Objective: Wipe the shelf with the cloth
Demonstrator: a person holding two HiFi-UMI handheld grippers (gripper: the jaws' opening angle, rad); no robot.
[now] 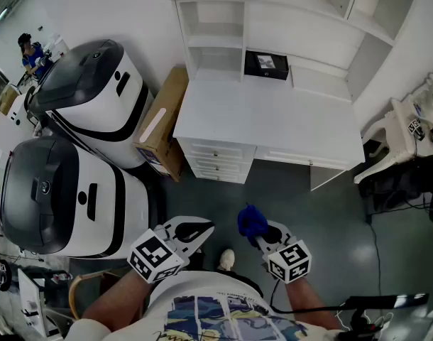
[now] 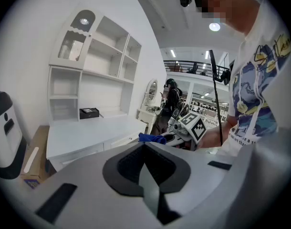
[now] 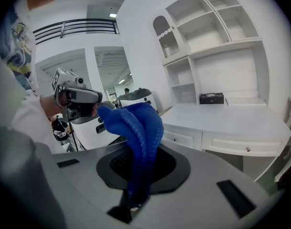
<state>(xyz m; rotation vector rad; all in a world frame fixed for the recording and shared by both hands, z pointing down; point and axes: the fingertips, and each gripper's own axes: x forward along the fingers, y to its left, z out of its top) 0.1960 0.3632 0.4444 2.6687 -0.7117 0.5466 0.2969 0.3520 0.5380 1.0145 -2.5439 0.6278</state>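
Pinching cloth, right gripper jaws clamped on it, lower centre of frame. Left gripper jaws pressed together, empty. Shelf above counter, upper centre, well apart.

Blue-printed white T-shirt, white left gripper

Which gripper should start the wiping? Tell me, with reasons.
Right. The right gripper is shut on the blue cloth; the left gripper is shut and holds nothing. Both are well short of the white shelf unit.
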